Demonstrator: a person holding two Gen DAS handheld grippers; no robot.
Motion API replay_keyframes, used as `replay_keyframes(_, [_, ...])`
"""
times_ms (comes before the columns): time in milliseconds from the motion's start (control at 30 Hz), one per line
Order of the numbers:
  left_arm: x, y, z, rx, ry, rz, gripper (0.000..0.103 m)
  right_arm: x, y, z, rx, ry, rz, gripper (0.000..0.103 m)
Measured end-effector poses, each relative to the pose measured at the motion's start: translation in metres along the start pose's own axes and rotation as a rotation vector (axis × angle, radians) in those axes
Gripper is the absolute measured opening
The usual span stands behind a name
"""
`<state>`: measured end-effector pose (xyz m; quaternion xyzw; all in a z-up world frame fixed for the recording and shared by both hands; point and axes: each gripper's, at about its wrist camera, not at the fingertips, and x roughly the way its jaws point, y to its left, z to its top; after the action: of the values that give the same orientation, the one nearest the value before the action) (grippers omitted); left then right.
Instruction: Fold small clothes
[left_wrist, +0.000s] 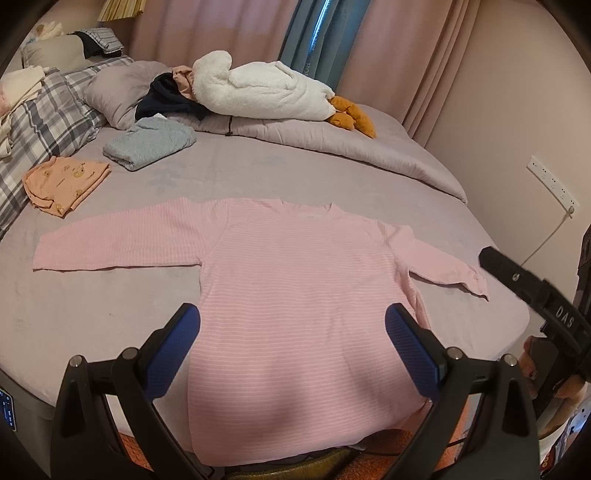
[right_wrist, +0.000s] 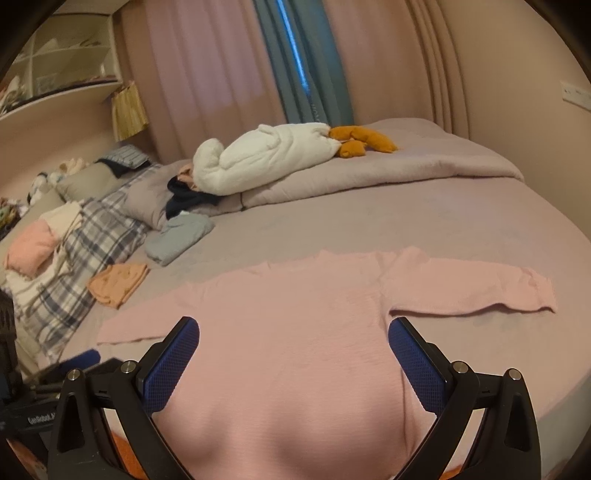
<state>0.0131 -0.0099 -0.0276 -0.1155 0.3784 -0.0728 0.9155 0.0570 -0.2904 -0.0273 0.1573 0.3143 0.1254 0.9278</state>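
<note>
- A pink top (left_wrist: 295, 280) lies flat on the bed (left_wrist: 332, 173), back up or front up cannot be told, both sleeves spread out to the sides, its hem hanging over the near edge.
- The left gripper (left_wrist: 291, 332) hovers above the top's lower body with its blue-padded fingers (left_wrist: 173, 350) spread wide, holding nothing.
- The right gripper (right_wrist: 293, 339) hangs over the same part of the top, jaws likewise wide apart and empty; in the left wrist view it shows as a black bar at the right edge, near the right sleeve's cuff.
- Farther up the bed, left of the top, lie a folded orange garment (left_wrist: 66, 181) and, beyond it, a folded grey garment (left_wrist: 151, 142), well apart from the pink top.
- A plaid pillow (left_wrist: 48, 122) sits at the left edge.
- A white plush goose (left_wrist: 258, 90) with orange feet rests on a rolled quilt (left_wrist: 351, 147) at the far side, beside a dark bundle of clothes (left_wrist: 166, 99).
- Pink curtains (right_wrist: 207, 74) and a blue one hang behind the bed.
</note>
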Motion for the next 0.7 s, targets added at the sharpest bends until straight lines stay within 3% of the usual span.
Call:
replay_keyframes(433, [0.03,0.007,0.003,-0.018,0.055,0.002,0.1,0.008,-0.046,0.013,0.134,-0.031,-0.048,0.101])
replay_keyframes(700, [0.077,0.015,-0.005,-0.025,0.137,0.007,0.096,0.029,-0.161,0.02,0.397,-0.023,-0.217,0.081])
